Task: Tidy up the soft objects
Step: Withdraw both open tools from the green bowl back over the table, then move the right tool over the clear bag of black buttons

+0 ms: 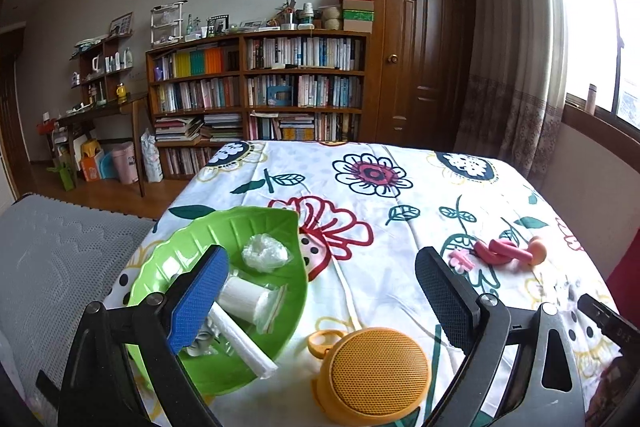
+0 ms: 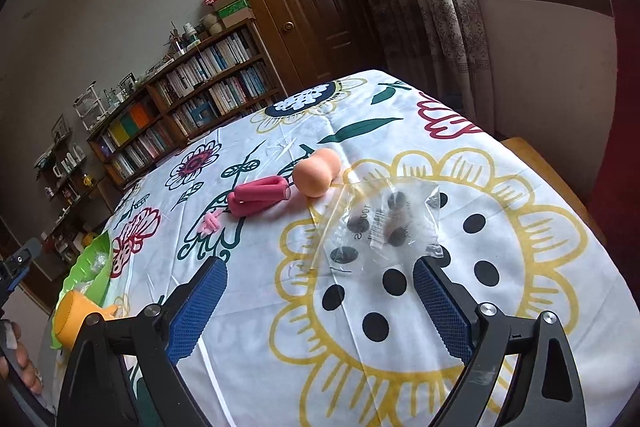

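Tablecloth (image 2: 400, 367), floral, covers table; bookshelf (image 1: 256, 83) and door (image 1: 420, 59) at 12 o'clock | green leaf tray (image 1: 224, 227) at 9, likely collecting point, already holds plastic-wrapped items | right gripper (image 2: 320, 299) wide, empty, clear bag (image 2: 384, 223) at its 12 | left gripper (image 1: 320, 287) wide, empty | pink foam grip (image 2: 260, 201), peach ball (image 2: 318, 175) loose at 11.
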Motion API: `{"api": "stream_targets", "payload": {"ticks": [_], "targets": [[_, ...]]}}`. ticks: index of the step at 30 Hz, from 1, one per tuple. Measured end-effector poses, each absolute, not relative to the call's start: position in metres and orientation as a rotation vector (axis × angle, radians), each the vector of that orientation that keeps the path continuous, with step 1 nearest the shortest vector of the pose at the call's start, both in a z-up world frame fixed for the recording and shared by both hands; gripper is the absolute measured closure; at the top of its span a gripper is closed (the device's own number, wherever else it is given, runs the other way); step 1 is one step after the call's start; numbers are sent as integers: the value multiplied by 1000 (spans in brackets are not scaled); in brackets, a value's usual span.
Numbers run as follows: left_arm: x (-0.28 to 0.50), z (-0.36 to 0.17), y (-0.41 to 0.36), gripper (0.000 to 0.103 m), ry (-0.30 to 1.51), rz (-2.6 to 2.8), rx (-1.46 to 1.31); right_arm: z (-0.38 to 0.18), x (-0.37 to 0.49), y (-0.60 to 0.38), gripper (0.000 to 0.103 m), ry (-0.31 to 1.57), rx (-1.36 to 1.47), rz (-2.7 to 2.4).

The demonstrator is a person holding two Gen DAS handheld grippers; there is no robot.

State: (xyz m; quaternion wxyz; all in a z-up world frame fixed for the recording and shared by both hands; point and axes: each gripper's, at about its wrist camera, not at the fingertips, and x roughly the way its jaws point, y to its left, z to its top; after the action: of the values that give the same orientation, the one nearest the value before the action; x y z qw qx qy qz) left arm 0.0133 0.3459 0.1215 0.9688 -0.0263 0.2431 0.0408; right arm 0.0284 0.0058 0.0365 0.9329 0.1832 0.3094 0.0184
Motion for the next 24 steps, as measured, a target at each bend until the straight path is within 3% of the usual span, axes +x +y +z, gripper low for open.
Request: {"api": "stream_targets", "payload": {"ticks": [13,24], "targets": [[29,112,255,6,549,-98,53,30,34,-40,1,669,330,-60],[41,97,227,6,604,-143,80,26,56,-45,1,700,285,-35]]}}
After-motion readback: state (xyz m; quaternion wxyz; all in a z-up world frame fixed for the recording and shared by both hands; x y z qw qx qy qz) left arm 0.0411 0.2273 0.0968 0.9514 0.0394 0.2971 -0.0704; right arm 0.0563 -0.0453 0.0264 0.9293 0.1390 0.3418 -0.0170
